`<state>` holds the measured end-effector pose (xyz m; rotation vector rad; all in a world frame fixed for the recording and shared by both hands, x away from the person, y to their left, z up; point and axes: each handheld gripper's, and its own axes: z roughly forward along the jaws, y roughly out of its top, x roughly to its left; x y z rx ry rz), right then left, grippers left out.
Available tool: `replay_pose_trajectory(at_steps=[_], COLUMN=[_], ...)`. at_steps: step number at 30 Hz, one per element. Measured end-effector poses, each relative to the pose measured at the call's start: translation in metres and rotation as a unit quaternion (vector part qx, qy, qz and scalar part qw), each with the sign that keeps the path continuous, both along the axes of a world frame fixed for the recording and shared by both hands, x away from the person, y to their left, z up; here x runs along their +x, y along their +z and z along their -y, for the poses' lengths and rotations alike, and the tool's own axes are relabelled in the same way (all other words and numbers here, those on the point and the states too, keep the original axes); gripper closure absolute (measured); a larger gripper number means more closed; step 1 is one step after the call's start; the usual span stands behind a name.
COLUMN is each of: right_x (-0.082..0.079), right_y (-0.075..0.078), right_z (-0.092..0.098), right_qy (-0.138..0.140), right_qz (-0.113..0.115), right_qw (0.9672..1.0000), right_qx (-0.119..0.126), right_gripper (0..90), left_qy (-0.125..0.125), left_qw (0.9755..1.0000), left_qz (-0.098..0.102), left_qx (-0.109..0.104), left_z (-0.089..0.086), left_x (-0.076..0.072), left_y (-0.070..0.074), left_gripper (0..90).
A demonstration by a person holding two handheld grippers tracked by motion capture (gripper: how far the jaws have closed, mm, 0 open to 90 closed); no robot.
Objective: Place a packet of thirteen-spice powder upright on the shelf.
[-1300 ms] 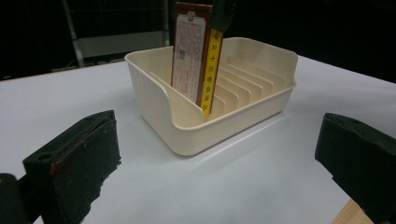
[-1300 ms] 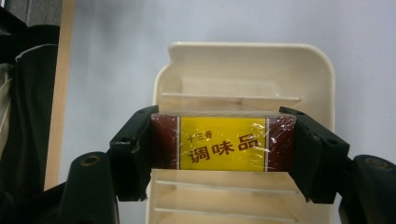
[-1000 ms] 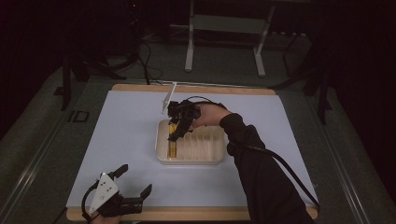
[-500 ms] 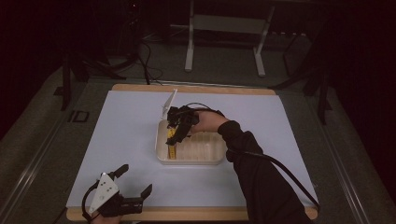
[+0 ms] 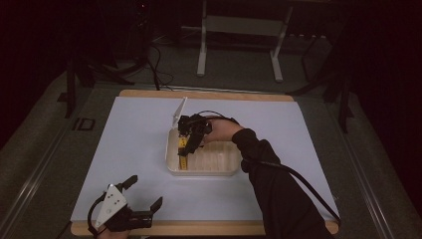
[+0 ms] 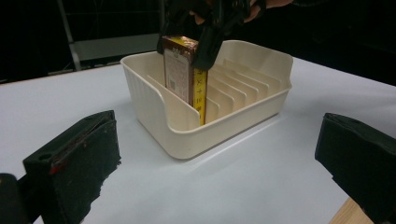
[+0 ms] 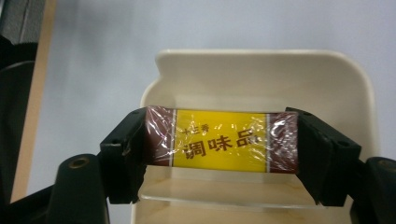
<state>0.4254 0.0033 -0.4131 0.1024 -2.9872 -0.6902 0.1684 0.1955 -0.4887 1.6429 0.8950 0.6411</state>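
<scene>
Yellow-and-brown wrapped box stands in the end slot of the cream rack, between the right gripper's jaws.

High view: the cream plastic slotted rack (image 5: 204, 160) sits on the white table sheet (image 5: 129, 149), and the flat yellow-and-brown cellophane-wrapped box (image 5: 182, 152) stands upright in the slot at the rack's left end, with the right gripper (image 5: 191, 134) right above it; the left gripper (image 5: 142, 203) lies well apart from the rack at the near table edge, jaws spread and holding nothing.
Left gripper view: its two black jaws stand wide apart in front of the rack (image 6: 205, 116); the box (image 6: 183, 77) rises above the rack's wall with the right gripper (image 6: 205, 44) at its top.
Right gripper view: the jaws have just been opening, yet both pads flank the box (image 7: 219, 140) at its two brown ends and look to be touching it, over the rack (image 7: 261, 74).
</scene>
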Motion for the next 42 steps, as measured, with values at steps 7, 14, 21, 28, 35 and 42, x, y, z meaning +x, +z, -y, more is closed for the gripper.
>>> replay_pose_trajectory(at_steps=[7,14,21,28,35,42], right_x=[0.0,0.001,0.0,0.005,0.0,0.001], right_y=[0.014,0.025,0.037,0.047,0.051,0.054], right_z=[0.007,0.016,0.024,0.035,0.049,0.07], right_qy=[-0.011,-0.028,-0.047,-0.091,-0.109,-0.148], right_qz=[-0.008,-0.007,-0.004,0.004,0.009,0.002], right_qw=[0.9999,0.9996,0.9989,0.9958,0.9939,0.9886], right_qx=[0.005,0.007,0.004,0.001,0.007,0.028], right_gripper=[26.6,20.9,12.6,10.6,10.7,11.0], left_qy=[0.001,0.001,0.001,0.002,0.001,0.001], left_qw=[1.0,1.0,1.0,1.0,1.0,1.0], left_qz=[-0.001,-0.003,-0.004,-0.003,-0.001,-0.001], left_qx=[0.0,0.002,0.002,0.001,0.002,0.0], left_z=[0.0,0.001,0.001,0.001,0.001,0.001], left_x=[0.0,0.001,0.002,0.001,0.001,0.0], left_y=[0.0,0.0,-0.001,0.0,0.0,0.0], left_gripper=[0.0,0.0,0.0,0.0,0.0,0.0])
